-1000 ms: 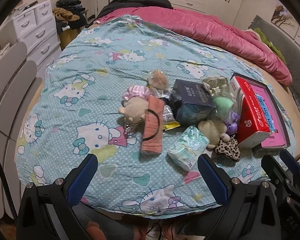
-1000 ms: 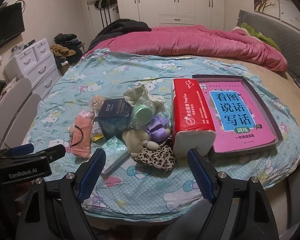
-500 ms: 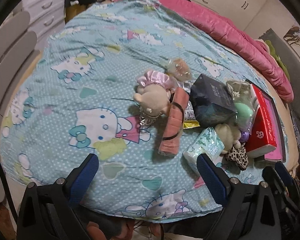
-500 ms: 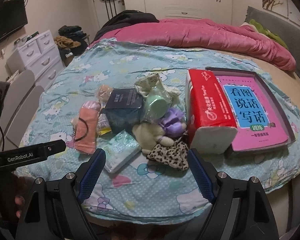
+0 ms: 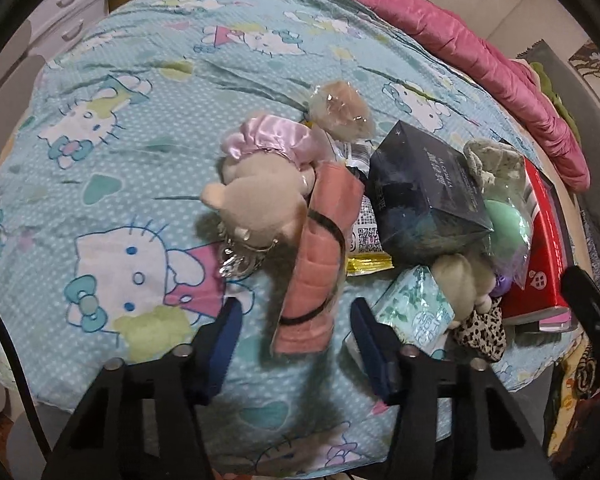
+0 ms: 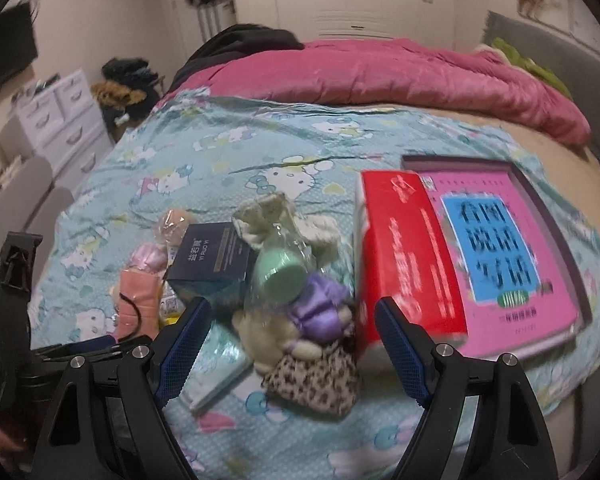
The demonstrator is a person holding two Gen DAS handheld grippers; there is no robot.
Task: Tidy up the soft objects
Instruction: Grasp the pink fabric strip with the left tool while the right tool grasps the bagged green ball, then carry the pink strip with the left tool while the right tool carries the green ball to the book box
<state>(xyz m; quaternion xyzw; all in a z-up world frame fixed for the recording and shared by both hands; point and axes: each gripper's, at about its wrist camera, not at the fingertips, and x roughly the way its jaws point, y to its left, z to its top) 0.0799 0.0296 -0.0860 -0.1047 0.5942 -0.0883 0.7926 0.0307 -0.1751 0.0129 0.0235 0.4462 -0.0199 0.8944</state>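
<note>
1. The left gripper point(image 5: 294, 330) is pointing down at the blue cat bedsheet point(image 5: 112, 184). Its jaws have just been closing in, but they are not touching anything. The near end of the rolled pink cloth point(image 5: 320, 256) is lying between the blue pads point(image 5: 226, 336), with a gap on each side.
2. Just past the left pad, a beige plush toy point(image 5: 256, 208) in a shiny pink bonnet is lying against the cloth, with a silver keyring below its head.
3. Right beside the right pad, a green tissue pack point(image 5: 414, 308) is lying on the sheet.
4. Farther ahead and to the right, a dark blue box point(image 5: 424, 196) is sitting in the pile.
5. The right gripper point(image 6: 290, 344) is spread wide and is holding nothing. This picture is a bit blurry.
6. Between its pads, a cream plush toy point(image 6: 268, 336) with a purple bow is lying, and a leopard-print pouch point(image 6: 316, 378) is lying just in front of it.
7. Just ahead of that, a green cup in a clear bag point(image 6: 282, 276) is resting on the pile.
8. Past the right pad, a red tissue pack point(image 6: 408, 256) is lying next to a pink book point(image 6: 504, 256).
9. Far behind, a pink quilt point(image 6: 380, 72) is bunching up across the bed.
</note>
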